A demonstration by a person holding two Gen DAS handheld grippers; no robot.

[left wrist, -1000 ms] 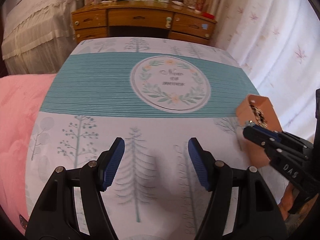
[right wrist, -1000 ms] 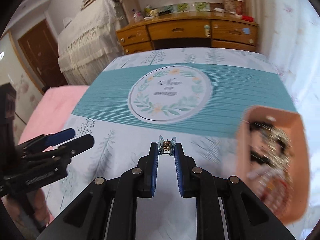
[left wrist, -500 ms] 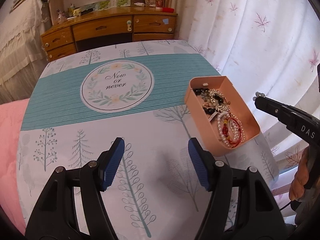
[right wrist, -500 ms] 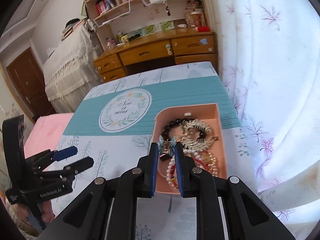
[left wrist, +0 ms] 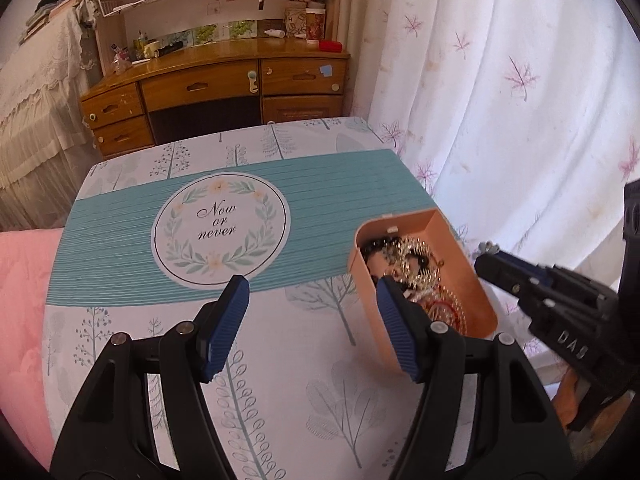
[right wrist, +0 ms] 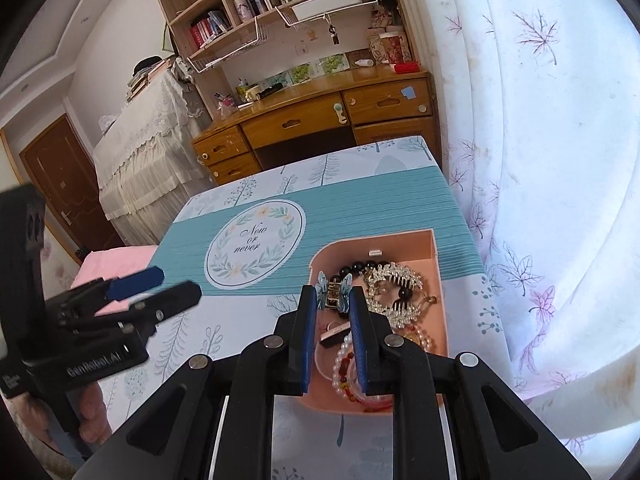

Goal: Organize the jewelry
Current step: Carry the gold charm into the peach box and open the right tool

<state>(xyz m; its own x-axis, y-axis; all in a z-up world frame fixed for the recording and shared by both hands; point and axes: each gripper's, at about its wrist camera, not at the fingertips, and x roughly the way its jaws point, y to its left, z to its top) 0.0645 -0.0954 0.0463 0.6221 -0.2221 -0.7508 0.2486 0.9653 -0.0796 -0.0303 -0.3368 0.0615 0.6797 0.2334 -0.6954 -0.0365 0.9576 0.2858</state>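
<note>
Only right wrist shows clip over tray.

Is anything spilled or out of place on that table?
Nothing stands out. The pink box sits upright on the tablecloth, its jewelry heaped in a tangle but all inside. The right gripper holds a small blue hair clip above it.
</note>
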